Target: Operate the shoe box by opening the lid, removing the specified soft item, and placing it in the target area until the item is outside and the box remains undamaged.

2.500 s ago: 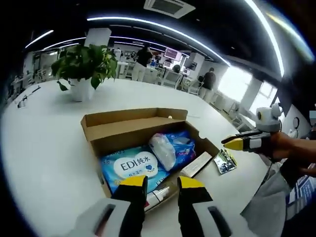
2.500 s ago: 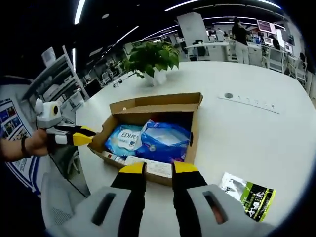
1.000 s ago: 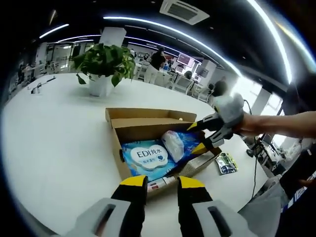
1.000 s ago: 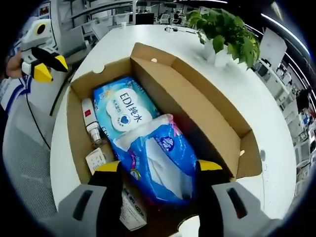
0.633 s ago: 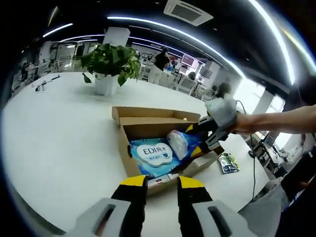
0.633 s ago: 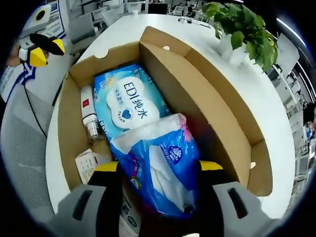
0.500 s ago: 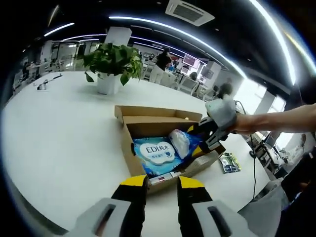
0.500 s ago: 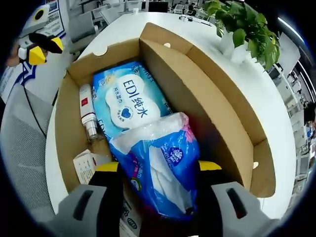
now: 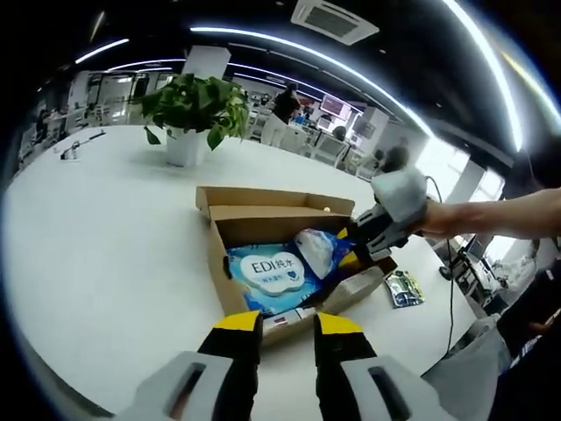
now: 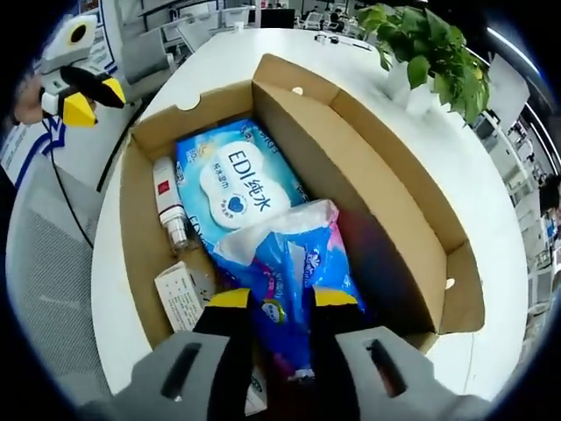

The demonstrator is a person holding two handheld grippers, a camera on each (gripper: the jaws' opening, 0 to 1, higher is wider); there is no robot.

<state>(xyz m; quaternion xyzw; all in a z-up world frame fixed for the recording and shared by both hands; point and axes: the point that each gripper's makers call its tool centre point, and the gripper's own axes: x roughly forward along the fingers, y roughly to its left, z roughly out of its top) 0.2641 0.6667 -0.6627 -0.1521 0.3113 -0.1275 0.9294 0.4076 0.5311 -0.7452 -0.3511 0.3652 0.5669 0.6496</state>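
**Ana:** Right gripper view first: what is the right gripper doing?

**Ben:** It reaches down into the open shoe box, its two yellow-tipped jaws pinched together on the blue tissue pack. The plastic bunches up between them.

**Ana:** So the soft pack is inside the box?

**Ben:** Yes, it lies on the box floor, alongside the folded-back lid wall. Just beyond it sits the EDI wipes pack, the two packs touching. Along the other long wall lie a small bottle with a red label and a white carton.

**Ana:** And the left gripper?

**Ben:** In the left gripper view, the left gripper hovers above the white table, near the table's close edge and short of the box. Its jaws stand a little apart with nothing between them.

**Ana:** Anything else on the table?

**Ben:** A potted plant stands toward the far edge, well apart from the box. A small green-and-black packet lies on the table just beside the box's right corner. From this side, the right gripper comes in over that end of the box, held by a hand
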